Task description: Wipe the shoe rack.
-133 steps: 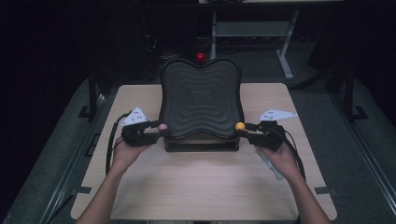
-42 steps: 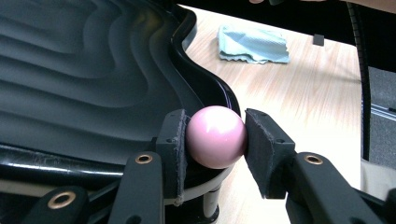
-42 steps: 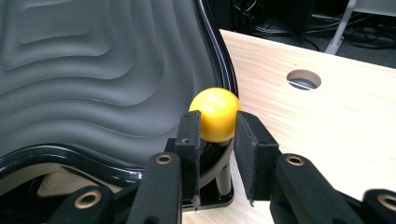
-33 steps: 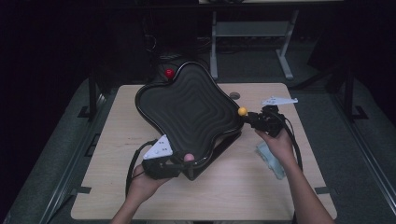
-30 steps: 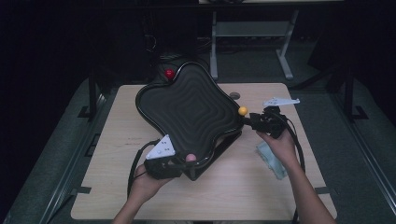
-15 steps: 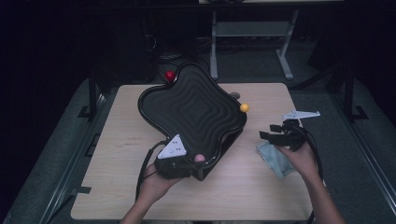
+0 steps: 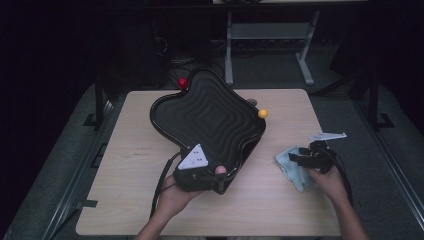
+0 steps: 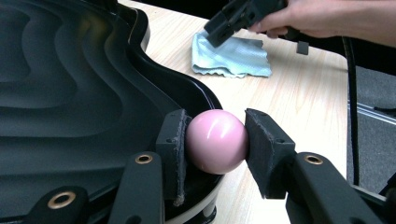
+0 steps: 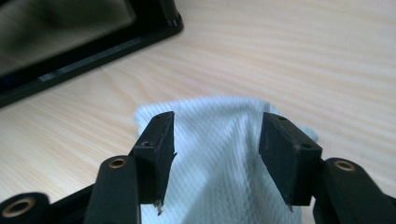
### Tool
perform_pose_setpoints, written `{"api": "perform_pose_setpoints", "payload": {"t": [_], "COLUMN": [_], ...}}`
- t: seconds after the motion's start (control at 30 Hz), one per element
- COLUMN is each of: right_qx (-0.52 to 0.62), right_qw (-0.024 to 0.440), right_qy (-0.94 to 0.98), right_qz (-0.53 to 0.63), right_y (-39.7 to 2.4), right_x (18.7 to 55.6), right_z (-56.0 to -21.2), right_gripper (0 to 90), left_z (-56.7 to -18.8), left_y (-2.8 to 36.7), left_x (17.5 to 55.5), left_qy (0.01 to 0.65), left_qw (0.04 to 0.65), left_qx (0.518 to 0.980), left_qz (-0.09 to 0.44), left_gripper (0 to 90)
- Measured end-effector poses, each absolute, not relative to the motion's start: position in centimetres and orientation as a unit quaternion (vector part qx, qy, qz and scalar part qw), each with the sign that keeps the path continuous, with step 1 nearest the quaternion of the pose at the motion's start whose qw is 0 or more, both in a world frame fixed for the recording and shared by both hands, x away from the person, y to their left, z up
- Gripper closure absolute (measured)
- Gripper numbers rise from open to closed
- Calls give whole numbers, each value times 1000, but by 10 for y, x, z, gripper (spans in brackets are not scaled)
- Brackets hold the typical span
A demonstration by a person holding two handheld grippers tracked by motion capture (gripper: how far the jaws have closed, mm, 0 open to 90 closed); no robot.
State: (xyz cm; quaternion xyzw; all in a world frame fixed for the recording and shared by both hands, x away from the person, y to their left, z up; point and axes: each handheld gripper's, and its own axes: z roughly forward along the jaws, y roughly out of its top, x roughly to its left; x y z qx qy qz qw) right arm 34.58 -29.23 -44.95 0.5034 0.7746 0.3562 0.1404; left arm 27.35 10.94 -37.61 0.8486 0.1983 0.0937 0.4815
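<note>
Black ridged plastic tray (image 7: 207,117) steadied by pink ball knob (image 8: 217,141) clamped in left gripper (image 8: 212,140). Right gripper (image 9: 215,140) spread above pale blue cloth (image 9: 219,163) on worktop (image 7: 280,210); jaws lately moving. Wiping not begun.

Tray (image 8: 70,93): glossy black plastic, moulded in smooth ripples. Ball (image 8: 217,141): pink, smooth, shiny. Cloth (image 9: 224,154): pale blue, finely ribbed weave, matt. Worktop (image 9: 303,60): light wood grain, matt. Hand-held gripper pads (image 8: 261,149): black, rough, frayed at the edges.
</note>
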Motion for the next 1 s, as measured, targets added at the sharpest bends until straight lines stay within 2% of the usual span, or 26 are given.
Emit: {"api": "perform_pose_setpoints", "payload": {"t": [0.2, 0.4, 0.6, 0.67, 1.0], "right_qx": [511, 497, 483, 481, 447], "right_qw": [137, 171, 168, 162, 134], "right_qy": [782, 787, 796, 798, 805], "right_qz": [330, 323, 325, 326, 366], "right_y": [-296, -292, -287, -286, -273], "right_x": [347, 342, 339, 339, 336], "right_z": [-466, -469, -469, -468, -436], "right_gripper": [488, 545, 768, 801, 812], "left_z": [-377, -375, -376, -377, -377], "left_y": [107, 110, 113, 112, 114], "left_x": [275, 275, 273, 272, 272], "left_qy": [196, 199, 200, 200, 195], "left_qw": [484, 483, 486, 487, 484], "left_qx": [848, 848, 846, 846, 849], "left_qz": [89, 83, 86, 87, 87], "left_gripper": [600, 559, 565, 577, 595]}}
